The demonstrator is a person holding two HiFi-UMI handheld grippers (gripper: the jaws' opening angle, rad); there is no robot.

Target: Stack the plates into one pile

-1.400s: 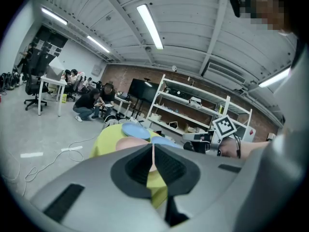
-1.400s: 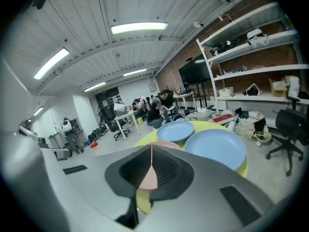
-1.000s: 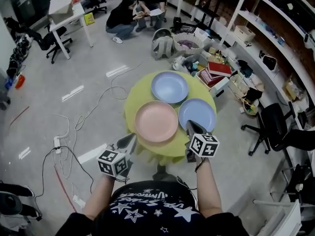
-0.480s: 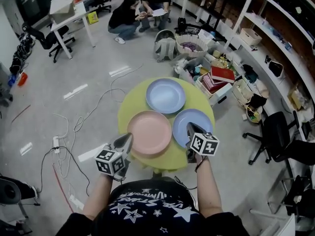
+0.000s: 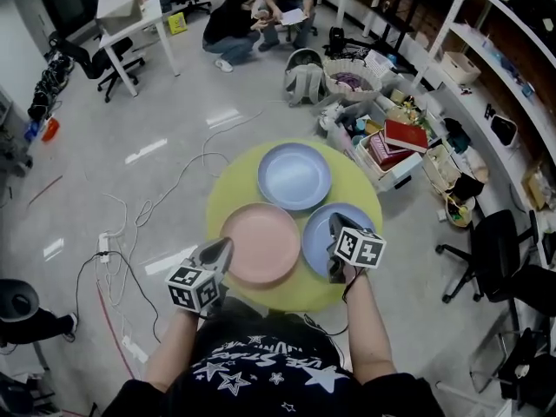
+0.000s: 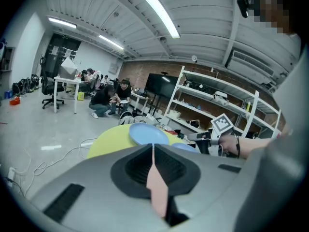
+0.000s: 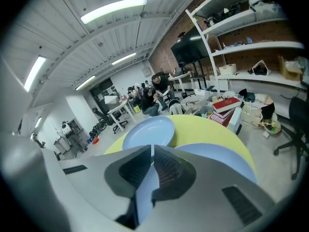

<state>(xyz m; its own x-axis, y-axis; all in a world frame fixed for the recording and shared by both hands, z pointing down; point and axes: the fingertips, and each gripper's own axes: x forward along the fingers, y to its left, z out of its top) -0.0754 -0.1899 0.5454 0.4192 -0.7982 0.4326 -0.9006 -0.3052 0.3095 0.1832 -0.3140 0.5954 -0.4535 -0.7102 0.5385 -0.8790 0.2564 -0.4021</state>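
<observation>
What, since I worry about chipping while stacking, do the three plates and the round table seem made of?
The pink plate, far blue plate and near blue plate look like matte plastic or melamine: flat pastel colour, soft sheen, raised rims; matte ceramic stays possible. The round table shows a dull yellow-green top, perhaps cloth or paint; unclear which.

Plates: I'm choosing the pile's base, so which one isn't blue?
The pink plate beside the left gripper; the far plate and right plate are blue.

Round yellow-green table (image 5: 354, 181), pink plate (image 5: 261, 244) near left, far blue plate (image 5: 294, 176), near blue plate (image 5: 352, 215) right, all flat, unstacked
</observation>
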